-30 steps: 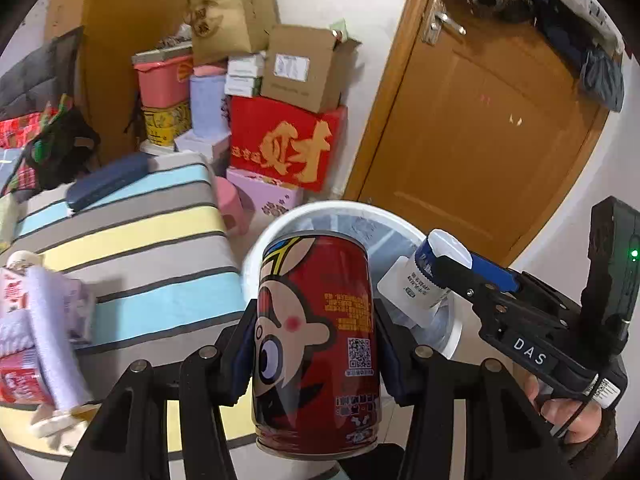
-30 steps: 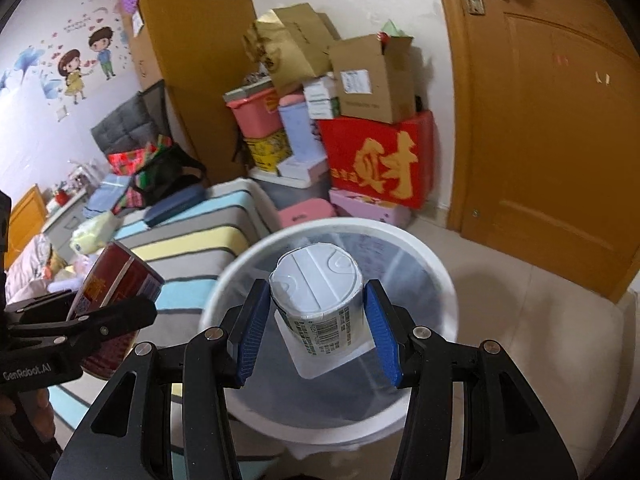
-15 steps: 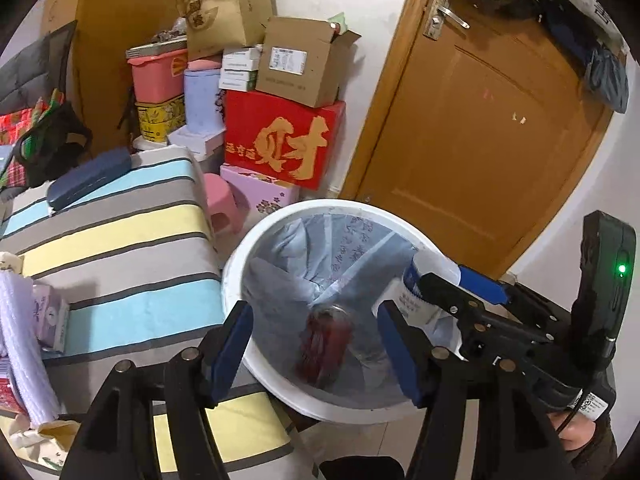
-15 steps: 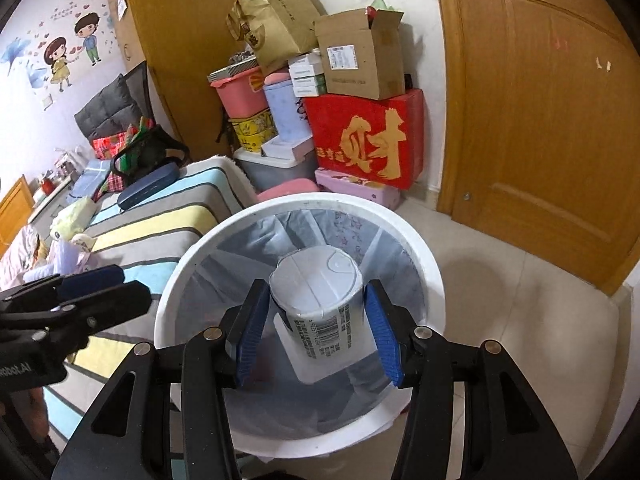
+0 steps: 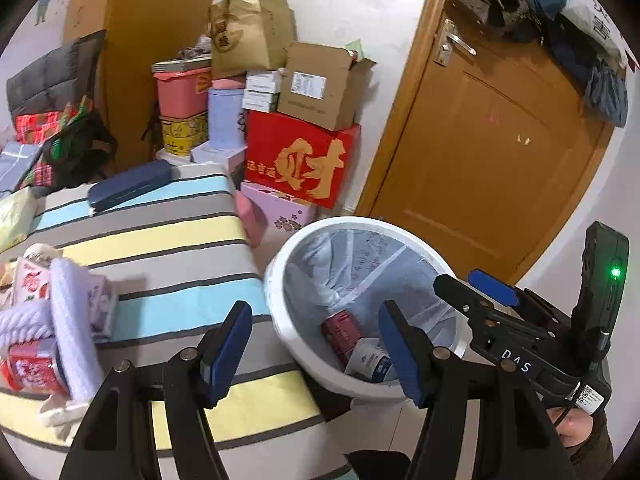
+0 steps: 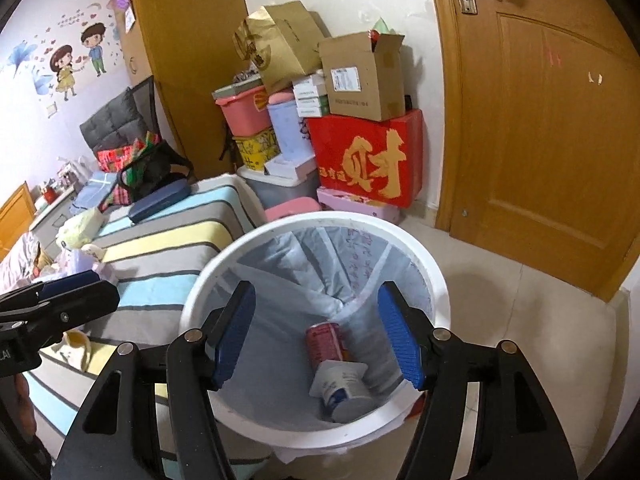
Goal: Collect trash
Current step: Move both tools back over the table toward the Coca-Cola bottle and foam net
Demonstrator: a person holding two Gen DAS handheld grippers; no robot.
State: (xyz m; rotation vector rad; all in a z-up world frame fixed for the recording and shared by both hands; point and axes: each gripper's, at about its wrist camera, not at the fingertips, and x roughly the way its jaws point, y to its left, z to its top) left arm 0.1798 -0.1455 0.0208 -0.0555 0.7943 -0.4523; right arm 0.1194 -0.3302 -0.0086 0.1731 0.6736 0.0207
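Note:
A white bin lined with a clear bag stands on the floor beside the striped bed. Inside it lie a red can and a white cup with a blue label. My left gripper hangs open over the bin's near rim with nothing between its blue pads. The right gripper shows at the bin's right side. In the right wrist view, my right gripper is over the bin, jaws opening and empty. The can and the cup lie below it.
The striped bed carries red-and-white packets and a lilac cloth at its left, and a dark blue case further back. Stacked boxes stand behind the bin. A wooden door is at the right.
The left gripper let go of the red can, which fell into the bin. The right gripper's pads spread and the white cup dropped in beside the can. The left gripper drew back.

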